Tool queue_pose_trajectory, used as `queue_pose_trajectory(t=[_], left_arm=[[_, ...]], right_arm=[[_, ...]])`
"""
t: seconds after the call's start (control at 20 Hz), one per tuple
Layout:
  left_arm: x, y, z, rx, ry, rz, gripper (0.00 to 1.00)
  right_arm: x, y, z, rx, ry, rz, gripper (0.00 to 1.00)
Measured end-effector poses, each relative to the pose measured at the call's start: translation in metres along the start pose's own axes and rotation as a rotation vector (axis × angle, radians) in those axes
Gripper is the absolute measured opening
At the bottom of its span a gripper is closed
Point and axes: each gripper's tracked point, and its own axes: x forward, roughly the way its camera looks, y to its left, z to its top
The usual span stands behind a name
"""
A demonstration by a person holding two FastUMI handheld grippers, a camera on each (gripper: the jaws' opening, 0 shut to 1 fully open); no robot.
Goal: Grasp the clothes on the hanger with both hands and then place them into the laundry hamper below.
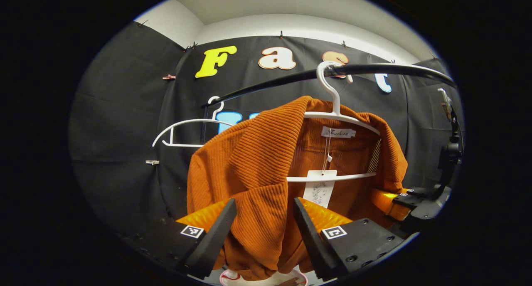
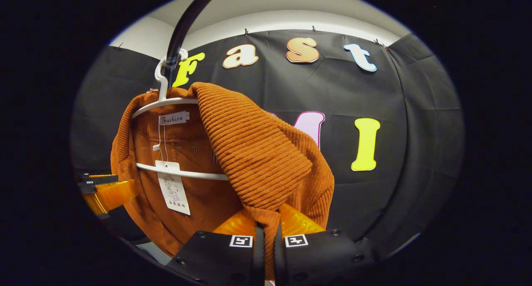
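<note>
right gripper [image 2: 266, 236] pinches the jacket [image 2: 257, 153] hem on its hanger [image 2: 166, 103]; left gripper [image 1: 264, 219] wide open around a fold.

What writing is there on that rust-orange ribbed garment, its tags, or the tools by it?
White sewn neck label on the rust-orange ribbed garment: one short script word, too small to quote safely.
White paper hang tag: a sketch and tiny print, unreadable.
Square black-and-white markers on the left tool: patterns, no words.
</note>
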Motion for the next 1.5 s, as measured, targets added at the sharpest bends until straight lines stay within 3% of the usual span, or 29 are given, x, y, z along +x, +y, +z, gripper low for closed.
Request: queue_pose_trajectory(t=[0.3, 0.35, 0.45, 0.6, 0.75, 0.85, 1.0, 1.05, 1.1, 1.25, 1.3, 1.35, 1.5], left_arm=[[0.03, 0.032, 0.015, -0.025, -0.096, 0.192, 0.89], [0.039, 0.032, 0.016, -0.044, -0.103, 0.194, 0.88], [0.045, 0.029, 0.009, -0.062, -0.057, 0.175, 0.57], [0.035, 0.05, 0.02, -0.022, -0.072, 0.215, 0.11], [0.023, 0.068, 0.028, 0.051, -0.043, 0.239, 0.09], [0.009, 0.088, 0.059, 0.115, -0.102, 0.301, 0.09], [-0.003, 0.097, 0.104, 0.161, -0.204, 0.318, 0.08], [0.0, 0.097, 0.111, 0.171, -0.226, 0.312, 0.08], [0.004, 0.099, 0.114, 0.181, -0.233, 0.311, 0.09], [0.015, 0.109, 0.12, 0.206, -0.236, 0.31, 0.08], [0.019, 0.112, 0.123, 0.215, -0.238, 0.311, 0.08], [0.022, 0.112, 0.126, 0.214, -0.242, 0.297, 0.08], [0.036, 0.112, 0.129, 0.241, -0.241, 0.254, 0.08]], right_arm=[[0.0, 0.002, -0.002, 0.019, 0.007, 0.054, 0.13], [0.001, 0.002, -0.002, 0.025, 0.006, 0.065, 0.13], [0.002, 0.0, 0.0, 0.034, 0.001, 0.081, 0.13], [0.001, -0.014, 0.009, 0.04, -0.028, 0.086, 0.13], [0.002, -0.038, 0.024, 0.111, -0.068, 0.074, 0.13], [-0.003, -0.053, 0.042, 0.186, -0.114, 0.065, 0.13], [-0.011, -0.064, 0.066, 0.257, -0.171, 0.051, 0.09], [-0.012, -0.066, 0.072, 0.253, -0.186, 0.05, 0.13], [-0.013, -0.067, 0.079, 0.237, -0.204, 0.05, 0.09], [-0.022, -0.074, 0.102, 0.176, -0.262, 0.048, 0.13], [-0.026, -0.08, 0.114, 0.162, -0.295, 0.046, 0.17], [-0.027, -0.082, 0.123, 0.153, -0.319, 0.05, 0.13], [-0.015, -0.085, 0.128, 0.123, -0.335, 0.05, 0.17]])
